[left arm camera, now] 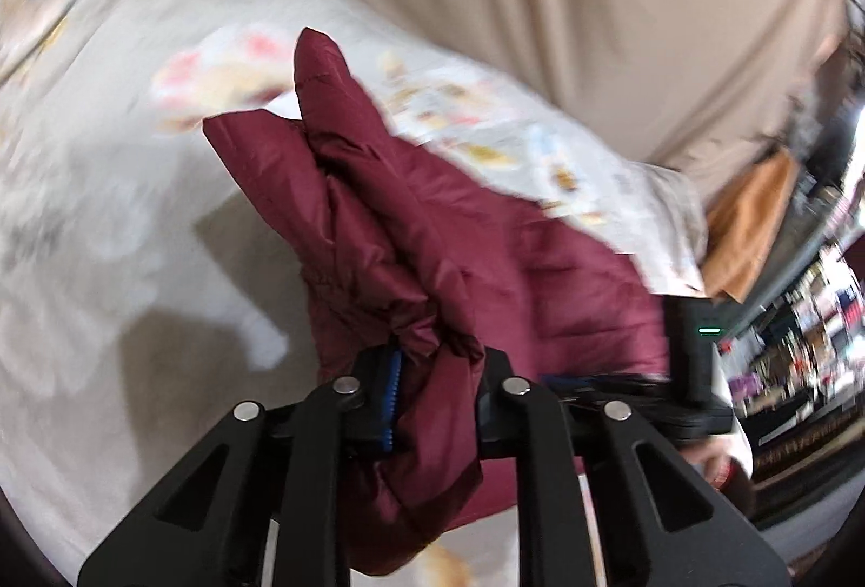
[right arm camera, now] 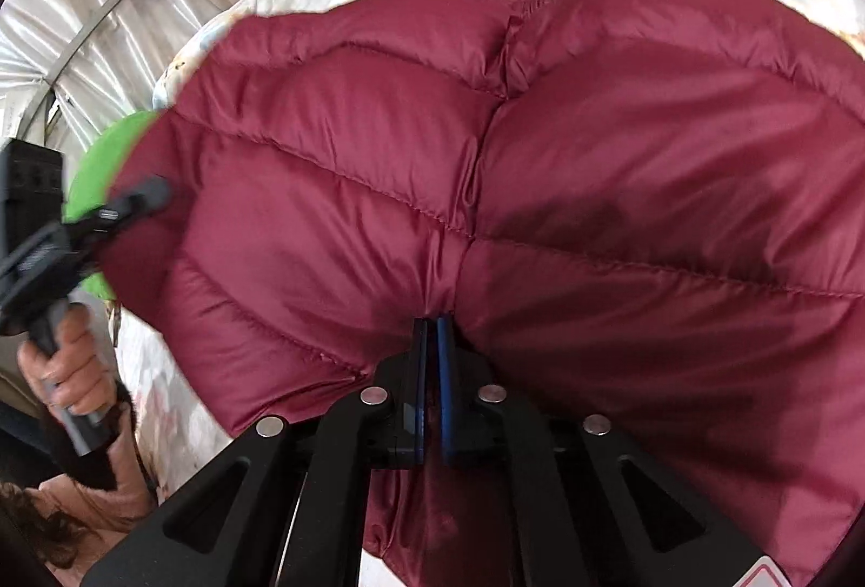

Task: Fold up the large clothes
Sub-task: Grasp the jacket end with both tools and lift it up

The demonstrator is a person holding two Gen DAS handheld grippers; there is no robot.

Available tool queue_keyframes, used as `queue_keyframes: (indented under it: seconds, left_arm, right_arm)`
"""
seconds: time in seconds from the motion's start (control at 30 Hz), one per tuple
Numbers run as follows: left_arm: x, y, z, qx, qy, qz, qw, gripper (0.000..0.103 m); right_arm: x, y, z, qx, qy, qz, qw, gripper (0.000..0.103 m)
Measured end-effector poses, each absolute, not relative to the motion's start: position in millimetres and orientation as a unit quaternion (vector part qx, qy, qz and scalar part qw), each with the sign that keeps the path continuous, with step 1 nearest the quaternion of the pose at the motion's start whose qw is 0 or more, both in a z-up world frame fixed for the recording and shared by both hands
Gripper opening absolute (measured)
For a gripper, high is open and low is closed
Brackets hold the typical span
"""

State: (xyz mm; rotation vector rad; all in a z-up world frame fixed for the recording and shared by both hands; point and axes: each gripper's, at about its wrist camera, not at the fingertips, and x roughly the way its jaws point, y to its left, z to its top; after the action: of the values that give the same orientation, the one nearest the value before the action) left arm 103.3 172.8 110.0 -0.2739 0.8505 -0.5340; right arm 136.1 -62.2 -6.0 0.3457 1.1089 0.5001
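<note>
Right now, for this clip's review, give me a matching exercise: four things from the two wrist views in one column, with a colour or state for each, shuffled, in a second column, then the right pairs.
Things:
1. puffer jacket
2. bedspread
3. left gripper
4. round object behind the jacket's edge

Colour or state:
A. bright green
B. shut on a bunched fold of fabric
C. dark red, quilted
D. pale, with a floral print

Pairs: 1-C, 2-D, 3-B, 4-A
</note>
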Motion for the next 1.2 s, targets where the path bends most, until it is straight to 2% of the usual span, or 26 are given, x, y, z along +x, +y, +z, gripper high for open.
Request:
queue_keyframes:
  seconds: [0.2,0.4,0.5,0.57,0.6,0.73,0.87,1.0,1.07,1.2]
  left_arm:
    - [79,103,170,-0.104,0.350,-0.393,0.844,0.011]
    - [83,15,166,-0.052,0.363,-0.438,0.821,0.010]
    - [87,3,167,-0.059,0.367,-0.446,0.814,0.010]
    - [86,5,168,-0.057,0.362,-0.446,0.817,0.010]
    - [85,7,169,-0.056,0.361,-0.445,0.818,0.010]
    - [84,3,170,-0.059,0.361,-0.443,0.818,0.010]
    - [82,-4,172,-0.058,0.364,-0.439,0.820,0.010]
    - [77,-16,169,-0.044,0.372,-0.435,0.819,0.010]
    - [77,-31,163,-0.033,0.381,-0.440,0.812,0.010]
    - [77,-74,146,-0.002,0.396,-0.443,0.804,0.010]
  right_arm:
    - [136,-62,-10,0.173,0.516,0.239,0.804,0.000]
    - [129,-72,-9,0.201,0.504,0.234,0.807,0.000]
    - [103,-102,6,0.219,0.492,0.215,0.814,0.000]
    - [77,-126,21,0.221,0.475,0.202,0.828,0.011]
    - [68,-134,23,0.226,0.472,0.198,0.828,0.011]
    - [38,-139,17,0.262,0.473,0.245,0.805,0.008]
    - [35,-108,13,0.232,0.461,0.293,0.804,0.006]
    - [48,-89,-10,0.230,0.485,0.304,0.787,0.004]
    - [55,-85,-23,0.245,0.494,0.309,0.775,0.000]
    - [62,-90,-35,0.294,0.508,0.309,0.749,0.000]
